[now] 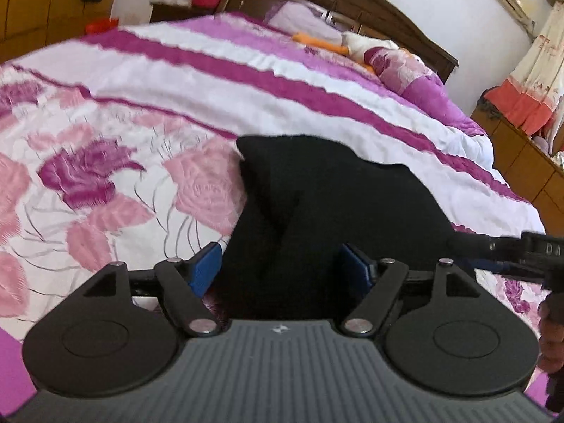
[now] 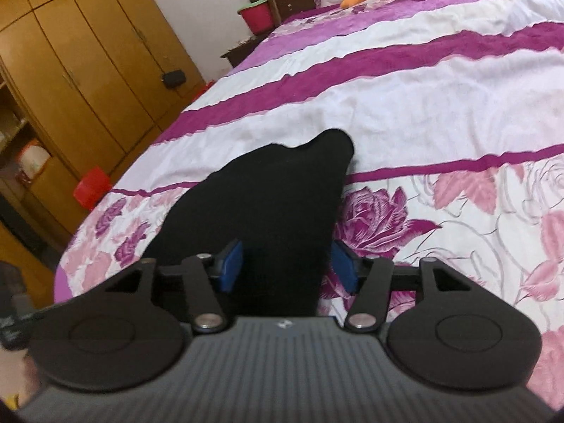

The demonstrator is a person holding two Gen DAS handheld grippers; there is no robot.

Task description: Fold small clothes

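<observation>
The black garment lies on the bed, running forward from between both claws. It looks light, soft and limp, likely to sag and crease; an edge or corner seems the best hold. The left claw is released, pads wide either side of the cloth. The right claw is also released, straddling the fabric without pinching. Both point downward at the bed.

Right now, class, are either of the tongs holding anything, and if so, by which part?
Nothing is held. Both the left tongs and the right tongs stand open, the black garment lying between their pads, unpinched, on the bedspread.
</observation>
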